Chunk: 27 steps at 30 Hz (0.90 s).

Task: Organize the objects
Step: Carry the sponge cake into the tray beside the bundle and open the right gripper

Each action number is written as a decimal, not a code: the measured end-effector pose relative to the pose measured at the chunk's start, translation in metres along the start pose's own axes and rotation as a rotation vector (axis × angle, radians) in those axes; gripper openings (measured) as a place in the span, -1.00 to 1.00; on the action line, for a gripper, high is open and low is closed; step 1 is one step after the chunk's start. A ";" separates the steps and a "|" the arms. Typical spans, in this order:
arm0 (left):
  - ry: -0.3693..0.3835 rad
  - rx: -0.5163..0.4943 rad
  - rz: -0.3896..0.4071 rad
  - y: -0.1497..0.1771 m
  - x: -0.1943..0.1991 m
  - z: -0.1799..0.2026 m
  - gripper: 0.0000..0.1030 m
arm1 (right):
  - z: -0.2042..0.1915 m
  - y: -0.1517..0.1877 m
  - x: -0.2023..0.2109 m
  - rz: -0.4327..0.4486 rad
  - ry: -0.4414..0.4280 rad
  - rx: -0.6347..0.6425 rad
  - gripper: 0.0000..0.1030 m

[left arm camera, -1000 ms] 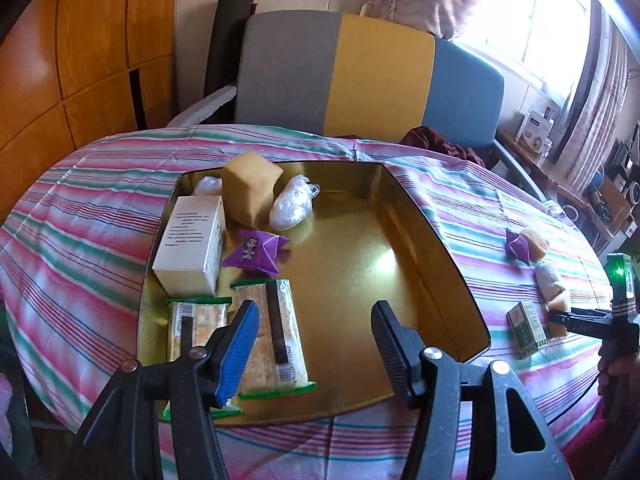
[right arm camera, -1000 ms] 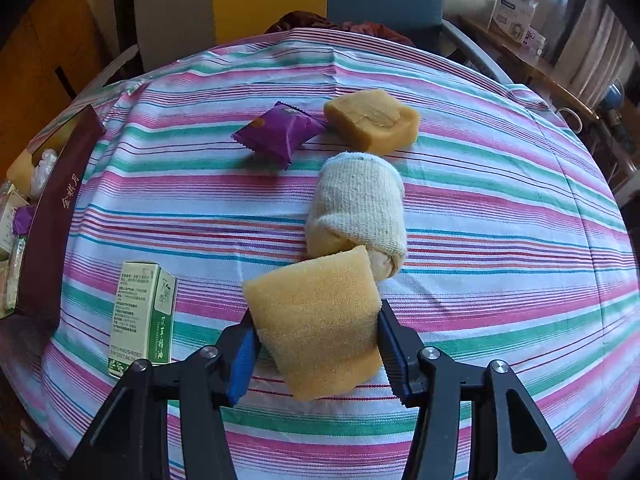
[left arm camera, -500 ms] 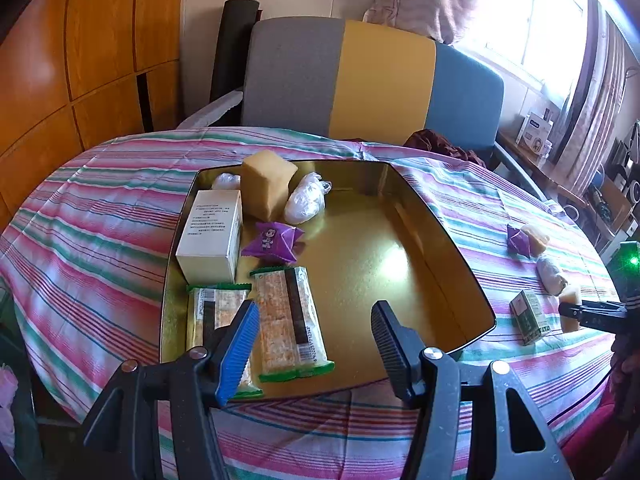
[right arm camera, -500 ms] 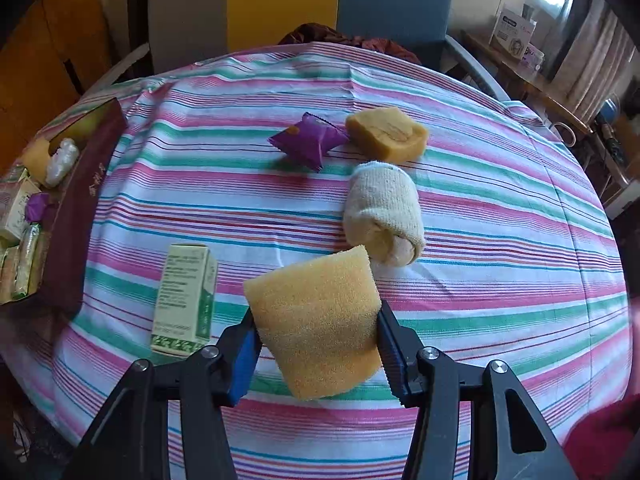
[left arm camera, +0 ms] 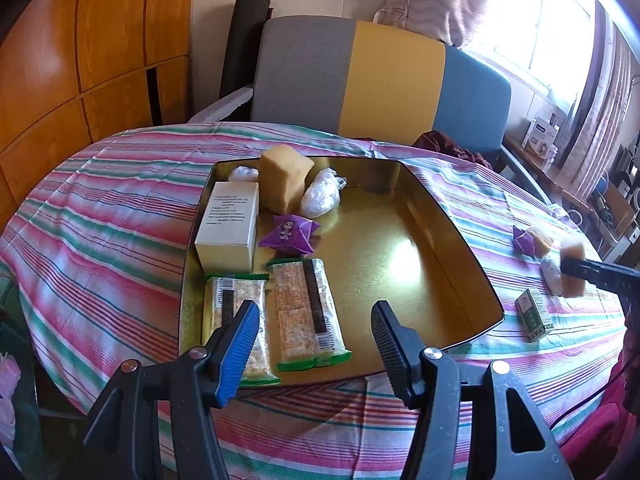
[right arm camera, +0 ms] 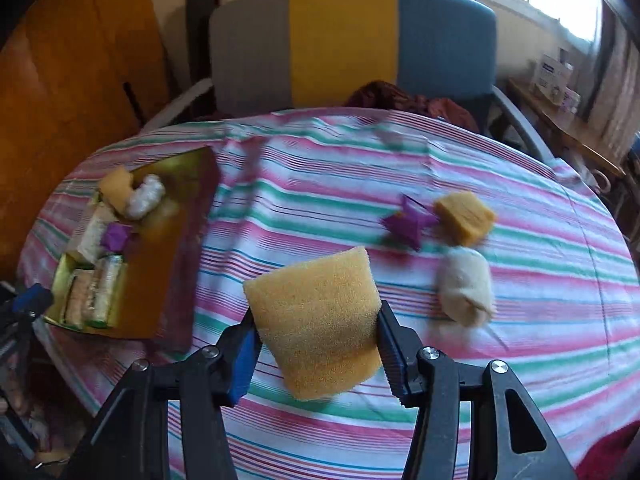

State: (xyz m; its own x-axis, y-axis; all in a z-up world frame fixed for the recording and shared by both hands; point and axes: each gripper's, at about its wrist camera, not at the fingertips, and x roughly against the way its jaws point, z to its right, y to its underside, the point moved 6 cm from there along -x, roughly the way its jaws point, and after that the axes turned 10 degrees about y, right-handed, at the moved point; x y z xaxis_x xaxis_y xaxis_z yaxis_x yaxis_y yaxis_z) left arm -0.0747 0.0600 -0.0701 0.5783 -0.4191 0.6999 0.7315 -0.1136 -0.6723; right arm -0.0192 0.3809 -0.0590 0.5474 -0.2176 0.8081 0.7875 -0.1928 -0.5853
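My right gripper (right arm camera: 318,340) is shut on a yellow sponge block (right arm camera: 316,320), lifted above the striped tablecloth; in the left wrist view that sponge (left arm camera: 573,268) hangs at the far right. A gold tray (left arm camera: 420,272) holds a white box (left arm camera: 230,224), a yellow sponge (left arm camera: 285,184), two white wrapped bundles, a purple packet (left arm camera: 289,235) and two cracker packs (left arm camera: 304,316). My left gripper (left arm camera: 316,340) hovers open over the tray's near edge, with nothing between its fingers. On the cloth lie a purple packet (right arm camera: 410,222), a yellow sponge (right arm camera: 464,216) and a rolled cream cloth (right arm camera: 466,286).
A small green box (left arm camera: 534,314) stands on the cloth right of the tray. A grey, yellow and blue chair back (left arm camera: 380,80) stands behind the round table. A dark red cloth (right arm camera: 400,100) lies on its seat. Wooden panels line the left wall.
My right gripper has risen with the sponge and swung left, bringing the tray into its view. The left gripper has drawn back slightly from the tray, jaws unchanged.
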 end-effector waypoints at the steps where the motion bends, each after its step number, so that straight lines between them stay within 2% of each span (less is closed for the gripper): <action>1: -0.003 0.002 0.001 0.000 0.001 -0.002 0.14 | -0.011 -0.002 0.002 0.005 -0.017 0.013 0.05; 8: -0.018 0.018 0.002 0.002 0.003 -0.013 0.14 | -0.097 -0.025 0.000 0.018 -0.154 0.105 0.05; 15: -0.038 0.046 -0.001 0.004 0.003 -0.030 0.14 | -0.166 -0.039 -0.019 -0.005 -0.216 0.189 0.06; 20: -0.064 0.053 0.011 0.005 0.006 -0.041 0.14 | -0.197 -0.044 -0.046 -0.048 -0.219 0.210 0.06; 27: -0.085 0.066 0.020 0.007 0.009 -0.052 0.14 | -0.239 -0.048 -0.094 -0.127 -0.154 0.238 0.10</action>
State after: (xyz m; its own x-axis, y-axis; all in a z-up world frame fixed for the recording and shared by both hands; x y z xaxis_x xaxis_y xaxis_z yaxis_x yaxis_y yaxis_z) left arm -0.0829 0.0081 -0.0810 0.6196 -0.3425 0.7062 0.7400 -0.0450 -0.6711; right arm -0.1760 0.1819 -0.1229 0.4621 -0.0548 0.8852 0.8868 0.0247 -0.4614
